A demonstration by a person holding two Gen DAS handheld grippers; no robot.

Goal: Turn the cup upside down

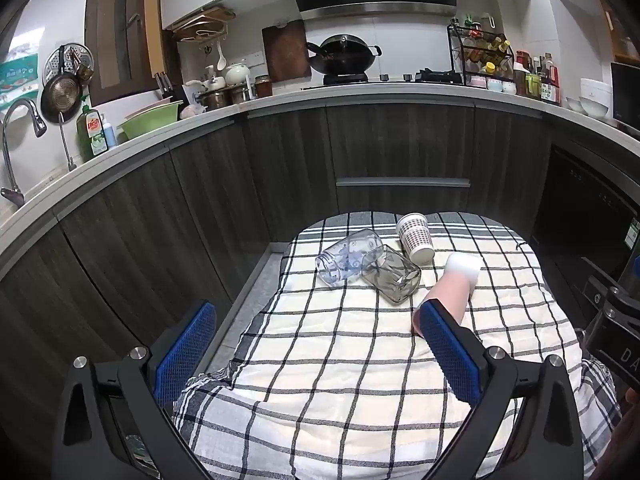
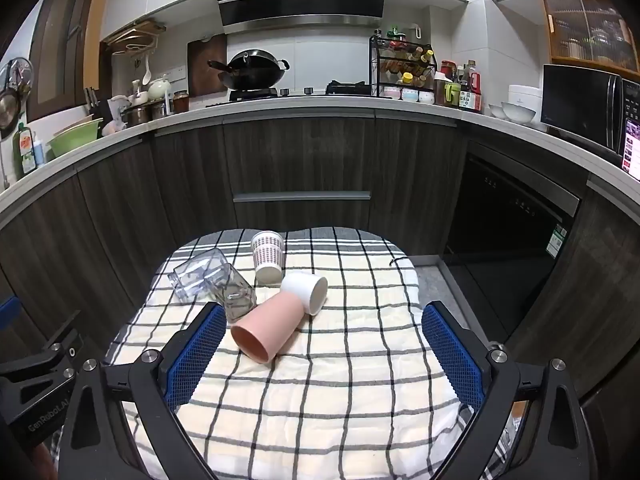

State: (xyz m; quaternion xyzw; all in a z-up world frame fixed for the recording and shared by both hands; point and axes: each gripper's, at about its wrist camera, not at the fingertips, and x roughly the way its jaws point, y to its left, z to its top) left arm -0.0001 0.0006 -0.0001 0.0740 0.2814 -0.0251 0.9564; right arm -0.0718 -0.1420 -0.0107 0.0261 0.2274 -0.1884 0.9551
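Observation:
Several cups lie on their sides on a checked cloth [image 2: 320, 392]: a pink cup [image 2: 267, 329], a white cup [image 2: 305, 288], a patterned paper cup [image 2: 269, 256], a grey clear glass [image 2: 238, 295] and a blue-tinted clear glass [image 2: 197, 273]. My right gripper [image 2: 324, 344] is open and empty, just short of the pink cup. My left gripper [image 1: 318, 344] is open and empty, nearer than the glasses [image 1: 394, 276]; its right finger hides part of the pink cup [image 1: 448, 294]. The white cup [image 1: 464, 266] and paper cup [image 1: 416, 238] lie beyond.
Dark cabinet fronts [image 2: 304, 160] stand right behind the cloth's far edge. A dishwasher [image 2: 516, 216] is at the right. The cloth [image 1: 340, 360] hangs over the near edge. The counter above holds a wok [image 2: 256, 68] and bottles.

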